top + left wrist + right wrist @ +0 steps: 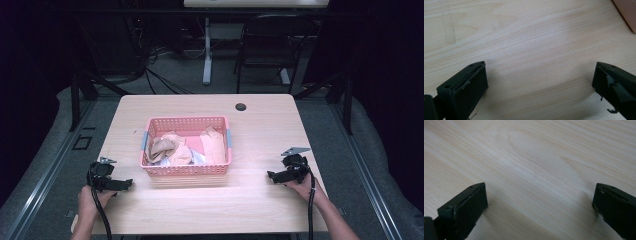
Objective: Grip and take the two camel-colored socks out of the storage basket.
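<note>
Looking down from the high view, I have the left gripper [126, 184] parked near the table's [260, 200] left front edge and the right gripper [272, 175] resting near the right front, both pointing inward toward the pink basket [186, 170] that sits between them in the middle of the table. Both tools are released: in the left gripper view its jaws stand wide apart over bare wood with nothing between them, and the right gripper view reads the same way. A corner of the basket [627, 12] just peeks in at the top right of the left gripper view, so that side is the nearer one.

Inside the basket lies a loose heap of clothes [187, 146], beige and peach pieces bunched together with something pale underneath (I cannot tell how many separate items there are).

My worry is the tangle. If I reach in and pinch at the heap, I judge a jaw could catch two pieces at once and drag a second one over the rim. The basket looks light, so a pull on cloth snagged in the mesh wall might slide or tip it unless the other gripper steadies it. Coming in low could also knock the front wall.
</note>
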A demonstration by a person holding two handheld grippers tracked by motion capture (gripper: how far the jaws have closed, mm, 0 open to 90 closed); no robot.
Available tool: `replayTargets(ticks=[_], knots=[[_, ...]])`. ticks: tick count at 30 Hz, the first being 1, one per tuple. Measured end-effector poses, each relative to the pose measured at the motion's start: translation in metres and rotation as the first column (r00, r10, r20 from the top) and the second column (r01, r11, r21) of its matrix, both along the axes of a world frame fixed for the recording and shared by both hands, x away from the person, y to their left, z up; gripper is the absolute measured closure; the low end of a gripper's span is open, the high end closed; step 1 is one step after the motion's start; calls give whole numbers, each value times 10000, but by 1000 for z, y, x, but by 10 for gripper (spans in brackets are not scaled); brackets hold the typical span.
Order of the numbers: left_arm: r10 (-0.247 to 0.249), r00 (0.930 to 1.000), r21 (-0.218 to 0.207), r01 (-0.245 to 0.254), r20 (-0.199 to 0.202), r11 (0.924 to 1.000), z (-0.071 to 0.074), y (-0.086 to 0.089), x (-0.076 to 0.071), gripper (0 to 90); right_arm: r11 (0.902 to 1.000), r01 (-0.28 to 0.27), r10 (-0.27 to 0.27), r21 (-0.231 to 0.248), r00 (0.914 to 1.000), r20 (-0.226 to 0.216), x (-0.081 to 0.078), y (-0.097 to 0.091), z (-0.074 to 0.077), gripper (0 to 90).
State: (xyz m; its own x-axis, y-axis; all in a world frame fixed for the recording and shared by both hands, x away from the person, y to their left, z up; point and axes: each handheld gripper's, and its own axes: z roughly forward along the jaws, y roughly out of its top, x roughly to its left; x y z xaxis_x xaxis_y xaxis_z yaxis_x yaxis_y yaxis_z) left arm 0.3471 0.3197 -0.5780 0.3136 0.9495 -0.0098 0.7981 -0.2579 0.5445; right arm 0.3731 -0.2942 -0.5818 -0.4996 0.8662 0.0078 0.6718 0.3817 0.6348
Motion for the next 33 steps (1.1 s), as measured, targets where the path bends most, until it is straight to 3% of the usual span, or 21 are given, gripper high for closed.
replayTargets(ticks=[9,11,12,15,21,22,23,24,30,33], knots=[[-113,9999,24,113,-59,9999,0,1,0,0,10000,74,-75,43,9999,80,0,0,-1,0],[-131,9996,55,133,-247,9999,2,0,1,0,9999,121,-122,57,9998,126,-1,1,-1,0],[-173,9981,152,183,-596,9997,4,-1,5,0,9999,157,-158,68,9998,145,-1,1,-1,0],[-237,9961,32,241,-850,9997,7,-1,8,11,9998,173,-175,102,9997,155,-2,1,-1,0],[-187,9983,-254,173,-559,9995,28,-2,10,5,9998,152,-153,116,9998,157,-2,1,-1,0],[-304,9986,-346,289,-441,9990,39,-4,11,5,9998,162,-163,119,9997,157,-2,1,-1,0],[-304,9986,-346,289,-441,9990,39,-4,11,5,9998,162,-163,119,9997,157,-2,1,-1,0],[-505,9984,-486,492,-256,9976,52,-8,12,5,9998,180,-182,87,9997,162,-2,0,-1,0],[-896,9956,-393,907,277,9951,77,-20,15,5,9998,193,-194,84,9997,162,-2,1,-1,0],[-1104,9933,-350,1116,328,9931,87,-23,18,5,9998,202,-203,82,9997,162,-2,1,-1,0]])
